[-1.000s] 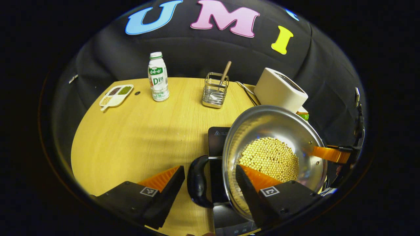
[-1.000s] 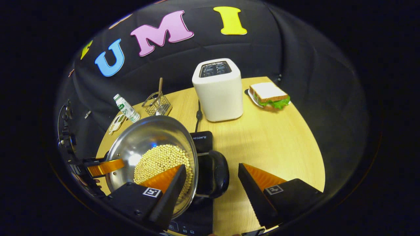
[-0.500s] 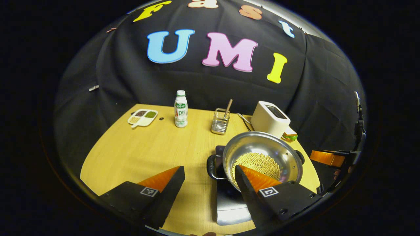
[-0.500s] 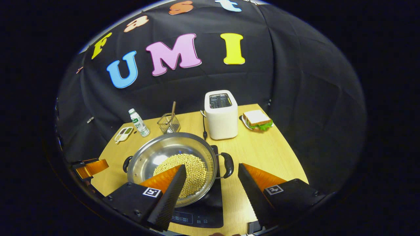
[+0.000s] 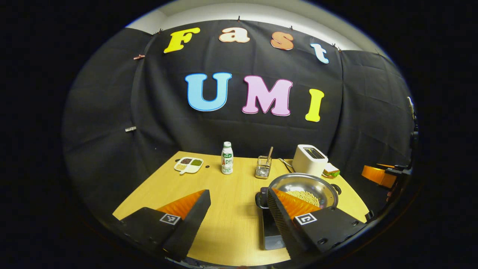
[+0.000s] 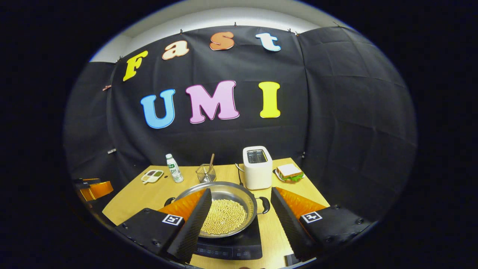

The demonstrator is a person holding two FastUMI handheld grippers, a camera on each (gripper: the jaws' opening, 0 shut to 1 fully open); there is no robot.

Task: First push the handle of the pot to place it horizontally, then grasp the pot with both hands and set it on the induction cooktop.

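The steel pot (image 6: 233, 194), holding yellow beans, sits on the black induction cooktop (image 6: 231, 248) with its two black handles (image 6: 264, 204) out to the sides. In the left gripper view the pot (image 5: 298, 183) stands on the cooktop (image 5: 269, 231) at the right, partly behind my right-hand finger. My left gripper (image 5: 238, 191) is open, pulled back from the table, holding nothing. My right gripper (image 6: 241, 190) is open too, back from the pot, which shows between its fingers. One finger (image 5: 377, 175) of the right gripper appears far right in the left gripper view.
A white toaster (image 6: 257, 167) stands behind the pot, with a sandwich on a plate (image 6: 289, 172) to its right. Further left along the back are a wire holder with a stick (image 5: 263, 168), a bottle (image 5: 226, 158) and a divided dish (image 5: 188, 164). Bare wooden table (image 5: 224, 201) lies left of the cooktop.
Both grippers have drawn back and up from the pot's handles, so the pot looks smaller and farther. The pot stays put on the cooktop.
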